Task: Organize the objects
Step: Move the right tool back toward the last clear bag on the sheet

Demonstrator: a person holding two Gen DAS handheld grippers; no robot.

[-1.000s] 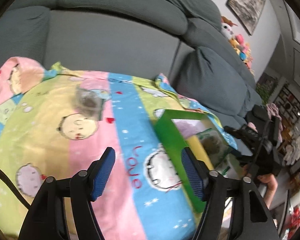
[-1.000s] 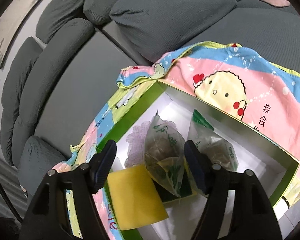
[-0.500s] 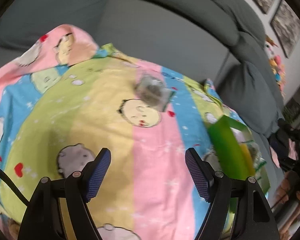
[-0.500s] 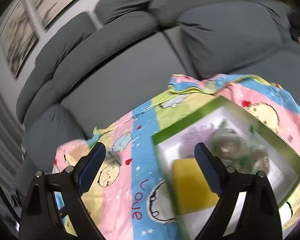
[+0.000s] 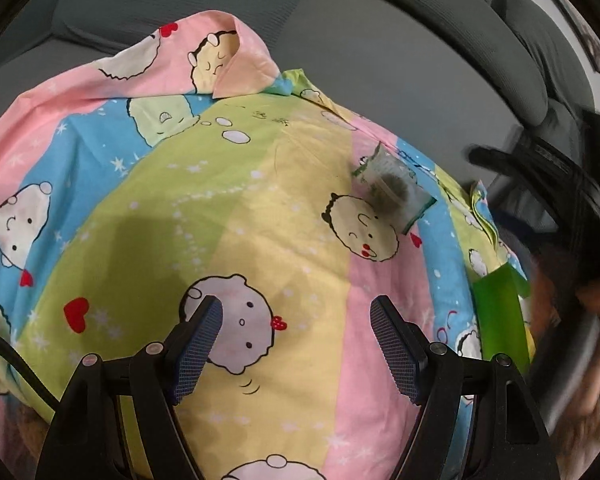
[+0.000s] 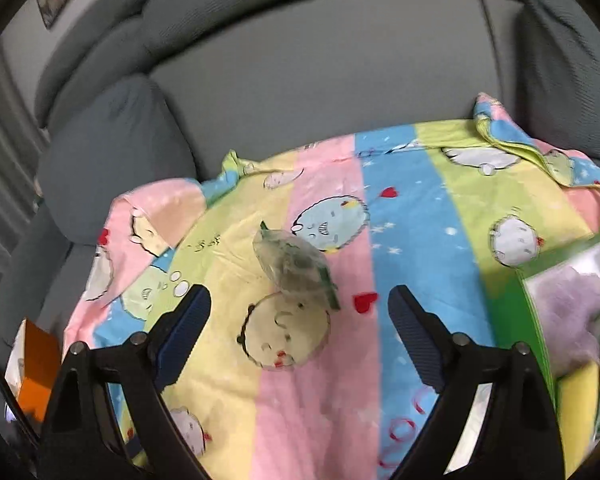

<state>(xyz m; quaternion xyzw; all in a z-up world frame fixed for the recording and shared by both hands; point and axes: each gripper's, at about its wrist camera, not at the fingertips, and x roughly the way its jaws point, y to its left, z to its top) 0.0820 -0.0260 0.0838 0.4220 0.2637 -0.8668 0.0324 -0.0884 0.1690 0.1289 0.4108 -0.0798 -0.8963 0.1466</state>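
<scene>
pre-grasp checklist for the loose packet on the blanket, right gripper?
1. Right gripper open: ok, jaws spread wide, nothing between them.
2. Packet in view and free: ok, lies alone on the blanket, nothing on top.
3. Packet lined up between the fingers: ok, sits ahead of the gap; the gripper is not yet at it.
4. Left gripper clear: ok, open, holding nothing, off to one side of the packet.
5. Box has room: cannot tell, only a blurred corner shows.

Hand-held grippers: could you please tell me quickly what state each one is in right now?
Left hand-held gripper: open, holding nothing.
Right hand-held gripper: open, holding nothing.
</scene>
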